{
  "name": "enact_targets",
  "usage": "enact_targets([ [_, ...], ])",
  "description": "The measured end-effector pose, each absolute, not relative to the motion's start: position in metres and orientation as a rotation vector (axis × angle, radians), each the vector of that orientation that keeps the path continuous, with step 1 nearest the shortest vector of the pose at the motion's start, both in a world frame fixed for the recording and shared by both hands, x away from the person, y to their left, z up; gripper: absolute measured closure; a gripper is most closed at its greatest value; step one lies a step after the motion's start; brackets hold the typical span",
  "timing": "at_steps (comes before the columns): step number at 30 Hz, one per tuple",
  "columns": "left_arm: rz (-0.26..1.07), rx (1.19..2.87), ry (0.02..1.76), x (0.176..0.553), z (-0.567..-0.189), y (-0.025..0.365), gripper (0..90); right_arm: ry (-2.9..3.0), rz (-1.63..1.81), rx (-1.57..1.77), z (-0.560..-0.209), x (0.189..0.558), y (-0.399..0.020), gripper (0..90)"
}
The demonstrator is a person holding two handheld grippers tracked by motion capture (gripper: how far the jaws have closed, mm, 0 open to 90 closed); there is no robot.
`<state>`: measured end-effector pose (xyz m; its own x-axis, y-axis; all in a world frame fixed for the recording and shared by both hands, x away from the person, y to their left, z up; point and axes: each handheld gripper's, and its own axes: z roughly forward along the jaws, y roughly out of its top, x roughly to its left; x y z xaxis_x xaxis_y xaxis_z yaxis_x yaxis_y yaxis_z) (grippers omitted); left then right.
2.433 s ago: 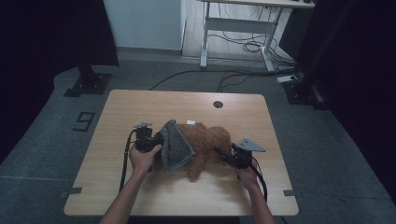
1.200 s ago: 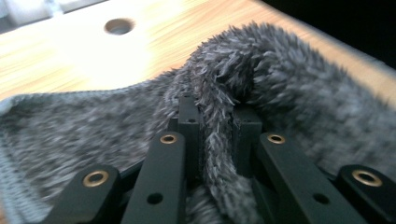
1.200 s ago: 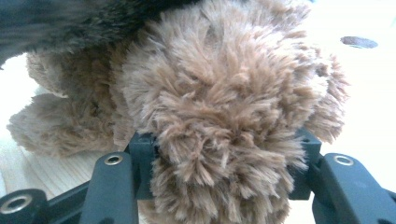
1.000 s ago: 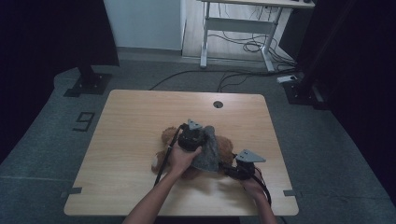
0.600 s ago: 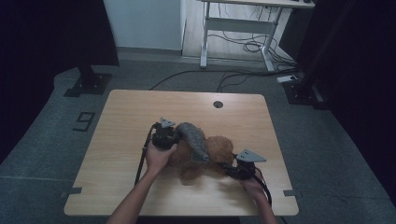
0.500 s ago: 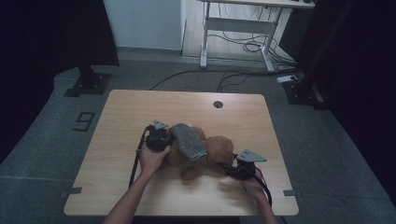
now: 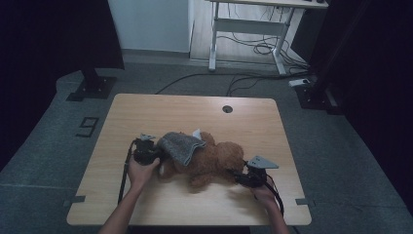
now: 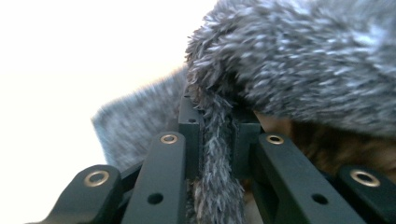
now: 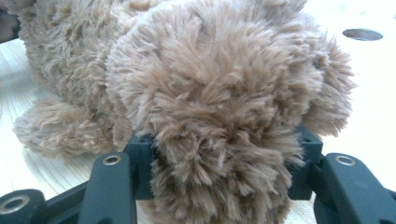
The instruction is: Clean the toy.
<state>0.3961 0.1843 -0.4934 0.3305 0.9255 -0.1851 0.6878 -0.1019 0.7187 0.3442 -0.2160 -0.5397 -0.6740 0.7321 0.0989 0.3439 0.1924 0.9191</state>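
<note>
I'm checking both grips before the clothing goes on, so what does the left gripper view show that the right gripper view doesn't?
Left gripper view: the left gripper is shut on a fold of the fuzzy grey knitted garment, pinched tight between its black jaws, with the rest of the garment bunched above.

Right gripper view: the right gripper is clamped around a rounded part of the brown plush teddy bear. The light wooden table and its dark round cable hole also appear.

Both: brown plush fur; in the left gripper view a strip of it lies beneath the garment.
</note>
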Motion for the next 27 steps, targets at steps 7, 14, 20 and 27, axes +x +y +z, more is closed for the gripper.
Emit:
enact_targets([
  [7,0.518,1.825,1.286,0.393,-0.438,0.164,77.9,2.113,1.475,1.012,-0.540,0.344,-0.216,43.0],
  [14,0.456,1.826,1.155,0.392,-0.415,0.118,77.8,2.113,1.474,1.013,-0.540,0.344,-0.216,42.8],
  [20,0.392,1.898,1.028,0.390,-0.414,0.050,77.1,2.112,1.475,1.012,-0.540,0.344,-0.216,42.6],
  [27,0.385,2.018,0.928,0.384,-0.431,-0.004,76.8,2.111,1.478,1.013,-0.540,0.344,-0.216,42.4],
])
